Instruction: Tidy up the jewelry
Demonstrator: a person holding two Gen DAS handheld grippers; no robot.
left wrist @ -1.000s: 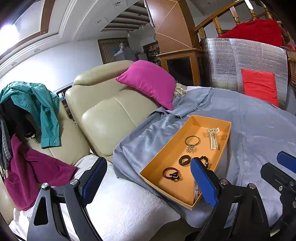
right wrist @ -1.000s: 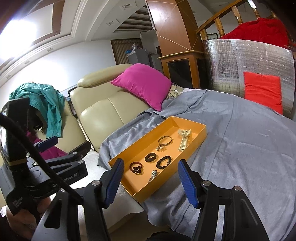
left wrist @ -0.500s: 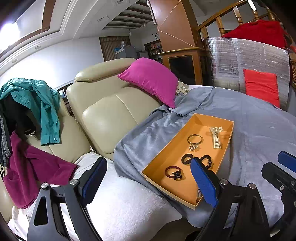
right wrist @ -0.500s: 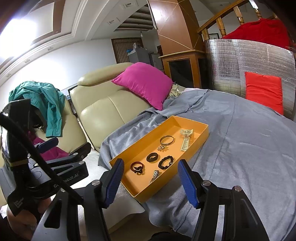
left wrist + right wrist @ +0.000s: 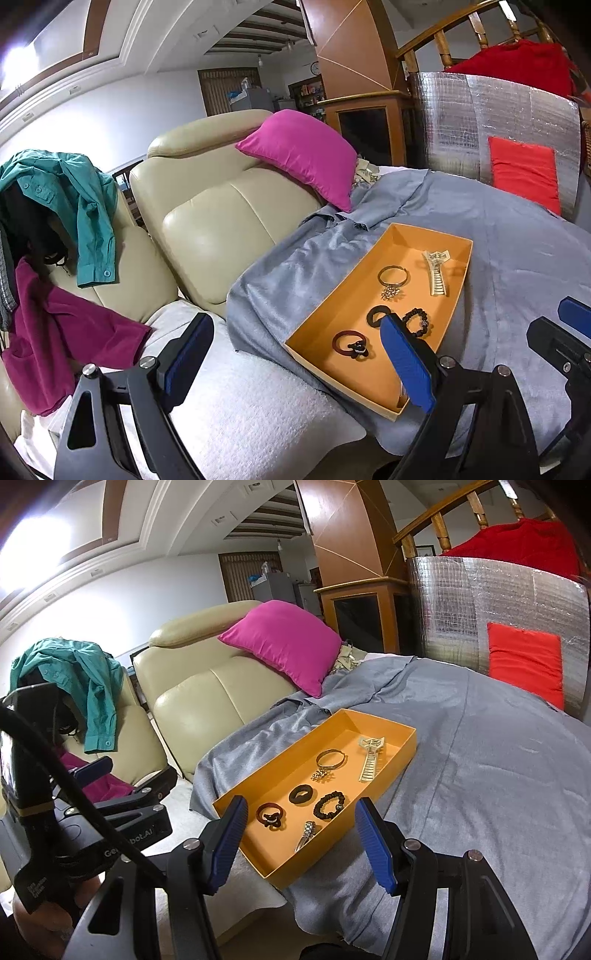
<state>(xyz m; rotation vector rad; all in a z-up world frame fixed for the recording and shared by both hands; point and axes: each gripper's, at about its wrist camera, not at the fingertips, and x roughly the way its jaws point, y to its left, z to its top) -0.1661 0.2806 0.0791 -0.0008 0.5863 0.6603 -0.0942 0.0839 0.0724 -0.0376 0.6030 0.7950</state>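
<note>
Both handheld grippers hang short of the jewelry, each with fingers spread wide and holding nothing: the right gripper (image 5: 299, 838) frames the near end of the orange tray (image 5: 402, 749), the left gripper (image 5: 295, 354) sits to its left over a white towel (image 5: 251, 413). Compared with a second ago the view has only drifted slightly closer; no piece has shifted. Inside the tray, near to far, lie a silver clip (image 5: 306, 835), a dark red hair tie (image 5: 270, 814), a black beaded bracelet (image 5: 330, 805), a black ring-shaped tie (image 5: 300, 795), a gold bangle (image 5: 331, 759) and a pale claw clip (image 5: 370, 759). All rests on a grey sheet (image 5: 480, 775); a pink cushion (image 5: 284, 642) stands beyond. Whether sorting is finished cannot be judged.
</note>
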